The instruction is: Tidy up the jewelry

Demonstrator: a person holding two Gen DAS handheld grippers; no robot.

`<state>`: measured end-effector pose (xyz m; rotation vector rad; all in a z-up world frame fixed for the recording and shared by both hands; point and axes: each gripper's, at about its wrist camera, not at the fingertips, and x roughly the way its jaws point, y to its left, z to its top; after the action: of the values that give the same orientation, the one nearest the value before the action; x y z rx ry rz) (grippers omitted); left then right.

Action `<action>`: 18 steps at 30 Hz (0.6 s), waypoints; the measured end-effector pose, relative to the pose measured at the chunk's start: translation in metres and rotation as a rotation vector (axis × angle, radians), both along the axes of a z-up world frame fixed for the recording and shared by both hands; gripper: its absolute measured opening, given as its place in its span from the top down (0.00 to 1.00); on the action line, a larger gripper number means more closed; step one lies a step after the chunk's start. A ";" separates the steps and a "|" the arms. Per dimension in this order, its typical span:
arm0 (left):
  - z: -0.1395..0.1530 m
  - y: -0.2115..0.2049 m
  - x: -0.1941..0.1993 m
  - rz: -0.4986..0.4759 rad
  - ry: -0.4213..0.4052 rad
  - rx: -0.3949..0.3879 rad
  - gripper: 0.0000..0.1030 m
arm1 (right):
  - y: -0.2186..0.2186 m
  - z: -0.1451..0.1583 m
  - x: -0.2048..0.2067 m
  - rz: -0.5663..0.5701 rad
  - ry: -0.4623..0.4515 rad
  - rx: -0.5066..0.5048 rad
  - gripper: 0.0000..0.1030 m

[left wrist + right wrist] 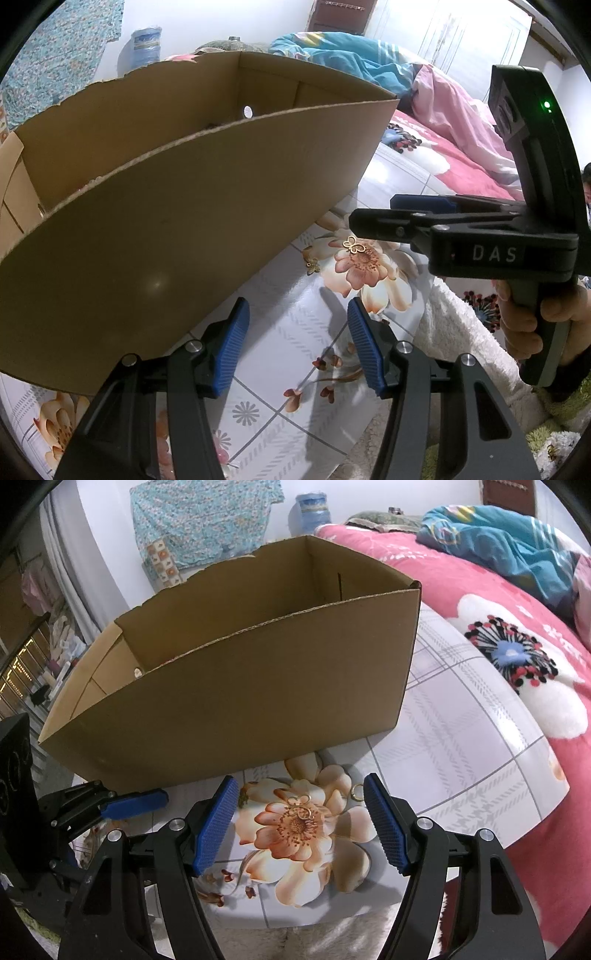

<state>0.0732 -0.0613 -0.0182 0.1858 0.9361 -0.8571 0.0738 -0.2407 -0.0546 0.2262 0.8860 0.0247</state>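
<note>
A gold butterfly piece lies on the peach flower print of the tablecloth. A gold ring rests just right of it. A smaller gold piece lies to its left, near the box. The open cardboard box stands right behind them. My right gripper hovers open over the butterfly, nothing between its blue pads. My left gripper stands open beside the box's front wall, empty.
A bed with a pink flowered blanket and a teal quilt lies behind and to the right. A white fluffy rug runs along the table's near edge. A hand grips the right gripper's handle.
</note>
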 end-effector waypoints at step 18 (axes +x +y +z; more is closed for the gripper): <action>0.000 -0.001 0.001 0.003 -0.001 0.002 0.48 | -0.002 0.000 -0.002 0.004 -0.005 0.004 0.35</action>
<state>0.0738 -0.0621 -0.0186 0.1860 0.9358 -0.8533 0.0722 -0.2426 -0.0548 0.2279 0.8815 0.0305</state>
